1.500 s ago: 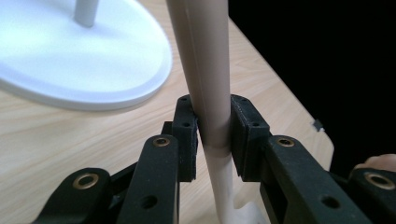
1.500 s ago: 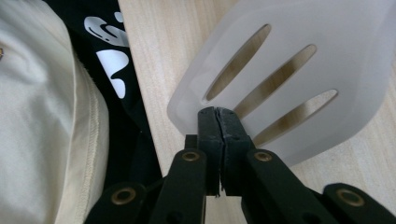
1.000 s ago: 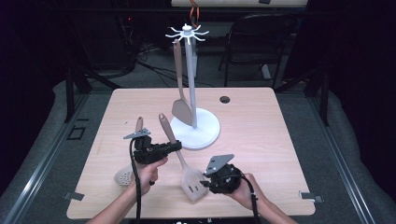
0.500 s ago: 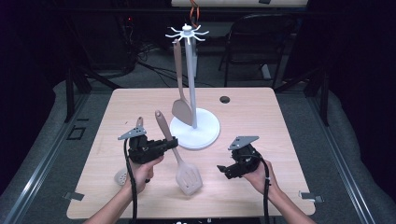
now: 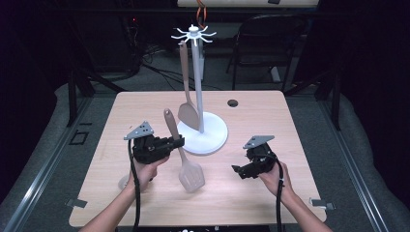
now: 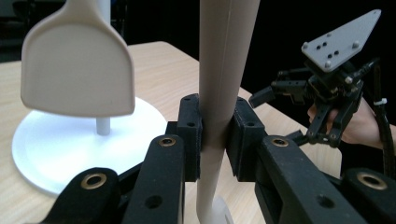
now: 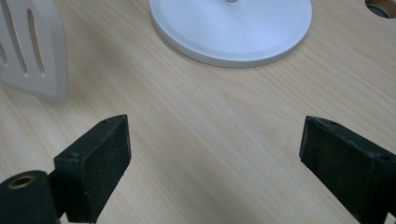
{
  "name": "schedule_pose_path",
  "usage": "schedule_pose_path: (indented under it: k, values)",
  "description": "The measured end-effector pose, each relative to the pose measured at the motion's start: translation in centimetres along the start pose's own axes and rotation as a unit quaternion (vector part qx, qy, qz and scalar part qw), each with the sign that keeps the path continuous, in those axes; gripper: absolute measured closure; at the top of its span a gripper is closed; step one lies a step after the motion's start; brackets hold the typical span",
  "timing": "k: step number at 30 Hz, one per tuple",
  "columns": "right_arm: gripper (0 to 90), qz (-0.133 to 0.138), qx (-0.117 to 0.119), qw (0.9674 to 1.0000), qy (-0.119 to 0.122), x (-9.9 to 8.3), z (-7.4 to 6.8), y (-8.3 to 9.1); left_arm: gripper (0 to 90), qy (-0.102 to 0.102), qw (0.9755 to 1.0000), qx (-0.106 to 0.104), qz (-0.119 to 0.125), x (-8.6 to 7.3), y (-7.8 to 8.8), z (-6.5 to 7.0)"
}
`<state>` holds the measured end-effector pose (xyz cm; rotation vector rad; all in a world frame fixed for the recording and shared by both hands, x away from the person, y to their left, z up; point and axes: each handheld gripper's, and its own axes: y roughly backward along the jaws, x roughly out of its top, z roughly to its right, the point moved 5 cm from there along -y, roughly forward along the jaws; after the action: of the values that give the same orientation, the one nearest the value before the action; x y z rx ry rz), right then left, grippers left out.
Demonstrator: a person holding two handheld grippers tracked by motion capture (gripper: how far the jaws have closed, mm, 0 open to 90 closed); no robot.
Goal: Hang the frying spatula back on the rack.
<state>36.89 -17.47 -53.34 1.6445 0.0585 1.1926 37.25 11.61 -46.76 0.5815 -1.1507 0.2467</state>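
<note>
Over the wooden tabletop, the left hand-held gripper is clamping the slotted spatula by its handle, while the right hand-held gripper, having just let go, is spreading empty beside the utensil stand; hanging looks next.

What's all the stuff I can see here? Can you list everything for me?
Slotted spatula: one, beige, clamped by its handle in the left gripper, blade low over the table.
Solid spatula: one, beige, hanging from the stand's top hooks.
Utensil stand: one, white, round base and tall pole, middle of the table.
Third utensil: one, pale, lying near the left forearm, mostly hidden.
Table: one, light wood, with a round dark hole near its far edge.
Chair: one, dark, behind the table.
Left gripper: one, black, shut on the spatula handle.
Right gripper: one, black, jaws apart and empty, just opened.
Hands: two, entering from the bottom edge.
</note>
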Motion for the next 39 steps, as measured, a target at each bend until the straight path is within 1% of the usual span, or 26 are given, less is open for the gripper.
schedule_pose_path:
  k: [2,4,6,12,14,17,19,20,22,24,28,29,30,32,34,38,39]
  values:
    - [8.4,-0.005,0.001,1.0,0.002,-0.1,0.1,-0.1,77.0,-0.008,1.0,-0.001,0.001,0.5,-0.1,0.1]
    - [8.5,-0.007,0.007,1.0,-0.003,-0.1,0.0,-0.2,77.0,-0.019,0.9998,-0.004,-0.002,1.1,-0.3,0.2]
    - [8.6,-0.015,0.007,0.9999,0.002,-0.1,0.0,-0.3,77.0,-0.028,0.9996,-0.003,-0.007,1.7,-0.6,0.2]
    - [8.3,-0.018,0.012,0.9998,0.001,-0.1,-0.1,-0.5,77.0,-0.049,0.9987,-0.008,-0.015,3.8,-1.2,0.4]
    - [8.2,-0.021,0.016,0.9996,0.002,-0.1,-0.1,-0.6,77.0,-0.055,0.9982,-0.014,-0.017,4.4,-1.4,0.3]
    - [8.2,-0.027,0.016,0.9995,0.006,-0.2,-0.1,-0.6,77.0,-0.059,0.998,-0.013,-0.02,5.1,-1.6,0.1]
    - [8.2,-0.027,0.019,0.9994,0.007,-0.1,-0.2,-0.6,77.0,-0.06,0.9979,-0.01,-0.02,5.6,-1.7,0.0]
    - [8.2,-0.026,0.021,0.9994,0.007,-0.1,-0.2,-0.7,76.9,-0.062,0.9978,-0.011,-0.019,5.8,-1.8,-0.1]
    - [8.3,-0.026,0.019,0.9994,0.007,-0.1,-0.2,-0.7,77.0,-0.067,0.9974,-0.01,-0.024,6.3,-2.0,-0.2]
    - [8.3,-0.034,0.017,0.9992,0.011,-0.2,0.0,-0.7,77.0,-0.075,0.9968,-0.011,-0.027,6.7,-2.1,-0.2]
    - [8.4,-0.035,0.014,0.9993,0.003,-0.4,0.3,-0.8,76.9,-0.087,0.9957,-0.013,-0.029,7.4,-2.4,-0.3]
    - [8.4,-0.035,0.015,0.9993,0.001,-0.4,0.4,-0.8,76.9,-0.089,0.9955,-0.01,-0.031,7.6,-2.5,-0.4]
    - [8.4,-0.035,0.014,0.9993,0.001,-0.4,0.4,-0.9,76.9,-0.09,0.9954,-0.012,-0.031,7.8,-2.6,-0.4]
    - [8.5,-0.04,0.017,0.999,0.002,-0.5,0.4,-0.9,76.9,-0.091,0.9953,-0.005,-0.034,8.1,-2.7,-0.5]
    - [8.5,-0.043,0.017,0.9989,0.002,-0.5,0.4,-1.1,76.9,-0.093,0.995,-0.004,-0.035,8.5,-2.8,-0.5]
    - [8.5,-0.051,0.019,0.9985,0.005,-0.6,0.4,-1.2,76.9,-0.104,0.994,-0.005,-0.035,9.3,-3.1,-0.5]
    - [8.4,-0.046,0.022,0.9987,0.0,-0.7,0.3,-1.3,76.9,-0.106,0.9937,-0.005,-0.035,9.5,-3.2,-0.5]
